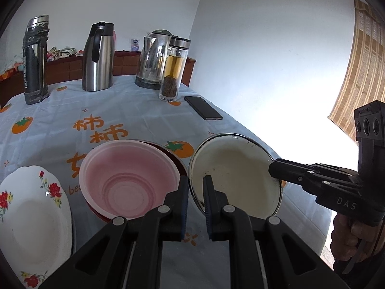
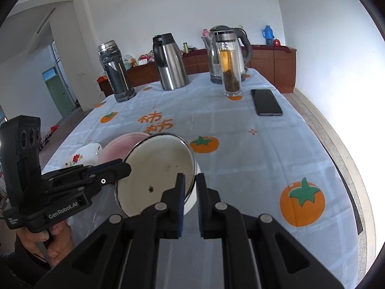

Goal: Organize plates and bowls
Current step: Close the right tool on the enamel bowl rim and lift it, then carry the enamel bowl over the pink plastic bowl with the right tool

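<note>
On the persimmon-print tablecloth [image 1: 134, 110], at our far left, lies the white flowered plate [image 1: 31, 216]. Just beside it to the right sits the pink plastic bowl [image 1: 127, 175], nested in a dark red dish whose rim shows behind it. Next comes our left gripper [image 1: 195, 192], jaws narrowly parted astride the near rim of the cream enamel bowl [image 1: 240, 168], which is tilted up on edge with its inside facing us. We cannot tell whether the pads actually press the rim. Our right gripper [image 2: 190, 187] straddles the opposite rim of that same bowl, jaws also narrowly apart, contact unclear. Across the table's far side stand a dark flask [image 1: 36, 60], a steel jug [image 1: 98, 57], a glass kettle [image 1: 154, 57], a tea bottle [image 1: 174, 69] and a phone [image 1: 203, 108].
</note>
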{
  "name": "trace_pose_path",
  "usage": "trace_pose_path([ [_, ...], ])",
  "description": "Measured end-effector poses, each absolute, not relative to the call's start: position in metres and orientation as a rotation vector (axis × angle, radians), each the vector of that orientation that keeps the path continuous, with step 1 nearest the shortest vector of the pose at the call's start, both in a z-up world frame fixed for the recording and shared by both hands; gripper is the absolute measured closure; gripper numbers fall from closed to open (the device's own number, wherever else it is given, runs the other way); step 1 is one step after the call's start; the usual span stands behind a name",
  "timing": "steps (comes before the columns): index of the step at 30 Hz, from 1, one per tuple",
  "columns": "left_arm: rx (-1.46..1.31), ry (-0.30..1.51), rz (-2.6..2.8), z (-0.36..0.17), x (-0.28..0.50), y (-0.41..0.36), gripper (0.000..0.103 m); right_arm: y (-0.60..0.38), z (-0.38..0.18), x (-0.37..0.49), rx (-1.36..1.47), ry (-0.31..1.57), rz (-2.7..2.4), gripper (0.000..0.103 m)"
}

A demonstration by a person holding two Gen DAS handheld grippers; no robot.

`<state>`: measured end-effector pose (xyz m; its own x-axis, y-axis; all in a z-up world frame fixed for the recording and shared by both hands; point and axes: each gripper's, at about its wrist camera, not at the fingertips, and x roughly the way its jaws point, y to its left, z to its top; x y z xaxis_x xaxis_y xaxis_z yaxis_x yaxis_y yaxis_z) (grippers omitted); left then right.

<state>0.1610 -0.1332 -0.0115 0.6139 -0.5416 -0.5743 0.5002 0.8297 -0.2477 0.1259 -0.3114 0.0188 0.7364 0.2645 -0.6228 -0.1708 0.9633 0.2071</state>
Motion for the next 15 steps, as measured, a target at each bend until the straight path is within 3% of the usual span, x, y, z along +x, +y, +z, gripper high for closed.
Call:
trace_pose_path([
  [15,-0.112,0.634,-0.615,-0.001,0.156,-0.122,0.09,-0.299,0.042,0.125,0.092,0.66,0.208,0.092],
])
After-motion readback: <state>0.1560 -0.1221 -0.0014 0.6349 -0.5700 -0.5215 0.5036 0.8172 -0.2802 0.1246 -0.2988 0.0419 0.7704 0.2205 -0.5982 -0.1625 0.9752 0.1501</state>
